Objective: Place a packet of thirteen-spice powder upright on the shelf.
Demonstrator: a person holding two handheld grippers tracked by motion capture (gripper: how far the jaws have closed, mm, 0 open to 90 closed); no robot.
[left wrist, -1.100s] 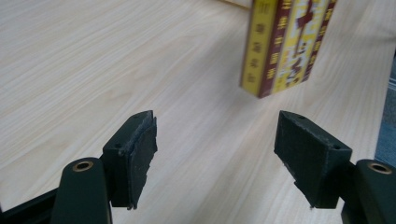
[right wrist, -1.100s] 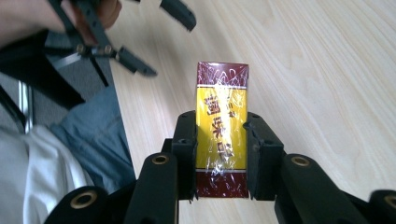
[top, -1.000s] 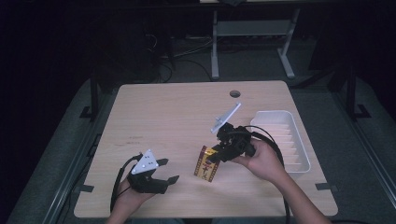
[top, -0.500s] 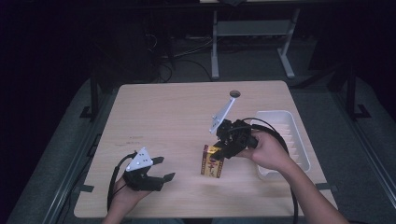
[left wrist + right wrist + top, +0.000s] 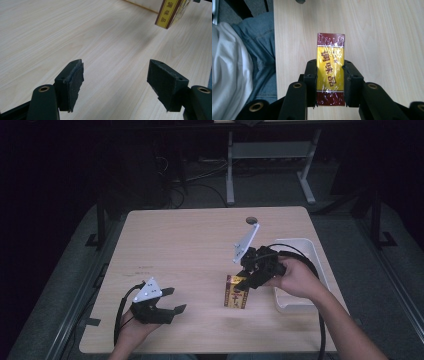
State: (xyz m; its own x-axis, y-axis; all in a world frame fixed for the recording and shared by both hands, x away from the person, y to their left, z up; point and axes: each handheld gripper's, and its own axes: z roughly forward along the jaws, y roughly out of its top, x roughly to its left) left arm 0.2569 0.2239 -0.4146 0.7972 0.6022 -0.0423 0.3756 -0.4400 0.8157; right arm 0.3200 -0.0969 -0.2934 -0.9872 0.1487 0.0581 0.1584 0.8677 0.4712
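Note:
A yellow and dark red box (image 5: 236, 292) wrapped in clear film is upright near the table's front, right of centre. My right gripper (image 5: 245, 280) comes down on it from above and is shut on its two sides. The right gripper view has the box (image 5: 330, 42) pinched between the right gripper's (image 5: 329, 65) black pads, with the table's front edge beyond. In the left gripper view the box (image 5: 171, 11) seems to hang just above the wood. My left gripper (image 5: 176, 300) rests at the front left, open, with bare wood between its jaws (image 5: 116, 82).
A white tray (image 5: 310, 250) stands at the right edge of the wooden table (image 5: 190, 245), just behind my right hand. A round hole (image 5: 251, 220) sits near the table's far edge. The person's lap (image 5: 259, 50) lies beyond the front edge.
My right gripper has carried the box a little to the right and set it more upright. The left gripper has stayed in place, still open.

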